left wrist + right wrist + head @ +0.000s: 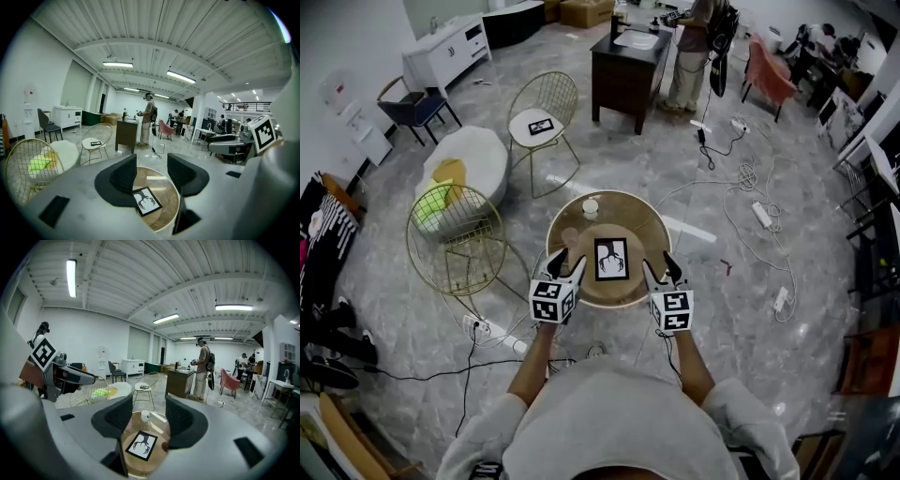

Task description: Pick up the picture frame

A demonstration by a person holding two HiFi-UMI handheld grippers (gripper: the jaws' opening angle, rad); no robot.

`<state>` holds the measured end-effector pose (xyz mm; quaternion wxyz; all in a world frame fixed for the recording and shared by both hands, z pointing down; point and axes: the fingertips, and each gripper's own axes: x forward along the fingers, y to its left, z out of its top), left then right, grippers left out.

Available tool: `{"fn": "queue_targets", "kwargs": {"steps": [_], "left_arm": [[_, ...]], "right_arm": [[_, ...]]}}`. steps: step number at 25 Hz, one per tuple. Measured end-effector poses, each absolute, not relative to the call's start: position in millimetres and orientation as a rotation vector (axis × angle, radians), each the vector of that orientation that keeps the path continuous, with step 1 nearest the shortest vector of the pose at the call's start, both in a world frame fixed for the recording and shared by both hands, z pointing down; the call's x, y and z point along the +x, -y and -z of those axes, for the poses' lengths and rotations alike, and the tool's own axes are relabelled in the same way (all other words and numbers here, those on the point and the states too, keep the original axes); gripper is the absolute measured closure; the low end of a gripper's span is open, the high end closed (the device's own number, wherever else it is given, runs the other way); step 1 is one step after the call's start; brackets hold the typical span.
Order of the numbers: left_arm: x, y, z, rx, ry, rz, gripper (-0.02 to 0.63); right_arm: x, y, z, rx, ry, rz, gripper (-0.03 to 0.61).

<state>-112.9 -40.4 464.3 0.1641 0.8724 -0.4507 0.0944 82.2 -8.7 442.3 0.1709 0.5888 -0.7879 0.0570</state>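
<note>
A black picture frame with a white print of an antler-like figure lies flat near the middle of a small round wooden table. It also shows below the jaws in both gripper views, picture frame and picture frame. My left gripper hovers open at the frame's left, over the table's near edge. To the frame's right hovers my right gripper, also open. Neither touches the frame. Nothing is between the jaws of the left gripper or the right gripper.
A small white cup stands at the table's far side. Gold wire chairs stand at the left and behind, the far one with a second frame on its seat. A dark cabinet, a standing person and floor cables lie beyond.
</note>
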Motion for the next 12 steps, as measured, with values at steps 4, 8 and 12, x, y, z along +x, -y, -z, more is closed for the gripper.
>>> {"fn": "queue_targets", "kwargs": {"steps": [4, 8, 12], "left_arm": [[-112.2, 57.3, -468.0, 2.495, 1.259, -0.272, 0.420], [-108.9, 67.5, -473.7, 2.500, 1.232, -0.280, 0.419], [-108.3, 75.7, -476.6, 2.504, 1.216, -0.282, 0.420]], "right_arm": [[82.7, 21.4, -446.0, 1.690, 2.215, -0.171, 0.356], [83.8, 28.8, -449.8, 1.705, 2.199, -0.175, 0.357], [83.4, 34.4, -453.0, 1.708, 2.184, -0.182, 0.357]]}}
